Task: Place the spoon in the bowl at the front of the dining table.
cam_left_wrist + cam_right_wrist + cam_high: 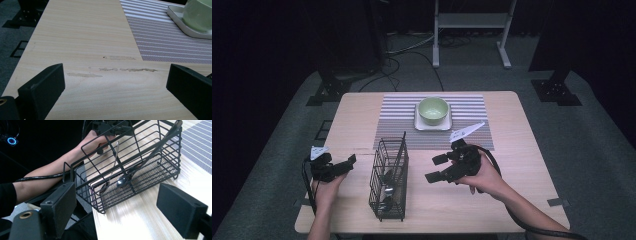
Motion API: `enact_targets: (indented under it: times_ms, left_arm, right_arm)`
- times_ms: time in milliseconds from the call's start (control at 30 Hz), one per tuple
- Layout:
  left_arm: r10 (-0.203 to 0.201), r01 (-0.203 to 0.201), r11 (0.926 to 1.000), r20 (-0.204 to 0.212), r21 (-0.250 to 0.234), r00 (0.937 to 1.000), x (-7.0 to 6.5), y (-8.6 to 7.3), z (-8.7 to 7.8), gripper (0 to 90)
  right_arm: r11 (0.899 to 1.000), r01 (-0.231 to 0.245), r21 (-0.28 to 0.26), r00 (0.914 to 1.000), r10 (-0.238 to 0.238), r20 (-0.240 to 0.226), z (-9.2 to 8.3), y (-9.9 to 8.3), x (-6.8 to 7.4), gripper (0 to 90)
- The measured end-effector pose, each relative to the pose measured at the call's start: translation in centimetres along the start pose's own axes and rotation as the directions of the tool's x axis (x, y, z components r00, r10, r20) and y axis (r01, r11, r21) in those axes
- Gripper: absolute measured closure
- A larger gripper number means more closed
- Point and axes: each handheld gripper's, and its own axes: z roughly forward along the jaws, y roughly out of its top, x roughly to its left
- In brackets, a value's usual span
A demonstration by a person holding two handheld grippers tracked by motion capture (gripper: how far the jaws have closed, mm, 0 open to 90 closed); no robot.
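Though unlabelled, the wire basket (388,177) holds spoons (122,180).

Black wire basket (388,180) on a matt, scuffed pale wood table (357,115).

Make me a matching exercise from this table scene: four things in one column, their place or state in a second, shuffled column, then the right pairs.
Things:
1. bowl
2. wire caddy
3. left gripper
4. placemat

Place or state:
A. striped, lying flat at the far middle of the table
B. black, standing between the two grippers, cutlery inside
C. pale green, on a white square plate
D. open, holding nothing, over bare wood near the left edge

Pairs: 1-C, 2-B, 3-D, 4-A
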Motion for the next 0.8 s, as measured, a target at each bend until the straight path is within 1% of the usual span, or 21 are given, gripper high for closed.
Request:
enact_targets:
  times_ms: [167, 600, 733, 800]
  left_arm:
    - [-0.004, 0.004, 1.0, 0.001, 0.001, 1.0, -0.1, 0.0, 0.0, 0.8]
    - [-0.005, 0.005, 1.0, 0.001, 0.001, 1.0, 0.0, 0.0, 0.1, 0.8]
    - [-0.006, 0.006, 1.0, 0.0, 0.0, 1.0, 0.1, 0.0, 0.0, 0.8]
    - [-0.006, 0.006, 1.0, 0.0, 0.002, 1.0, 0.1, 0.0, 0.0, 0.8]
  right_arm:
    - [1.0, 0.006, 0.007, 1.0, -0.006, -0.002, 0.3, 0.5, 0.1, 15.0]
    - [0.999, 0.02, 0.032, 0.9994, -0.019, -0.029, 1.3, 1.9, 0.5, 15.1]
    - [0.999, 0.028, 0.044, 0.9993, -0.027, -0.027, 1.9, 2.5, 0.6, 15.3]
    - [0.999, 0.023, 0.046, 0.9993, -0.022, -0.029, 2.0, 2.6, 0.6, 15.4]
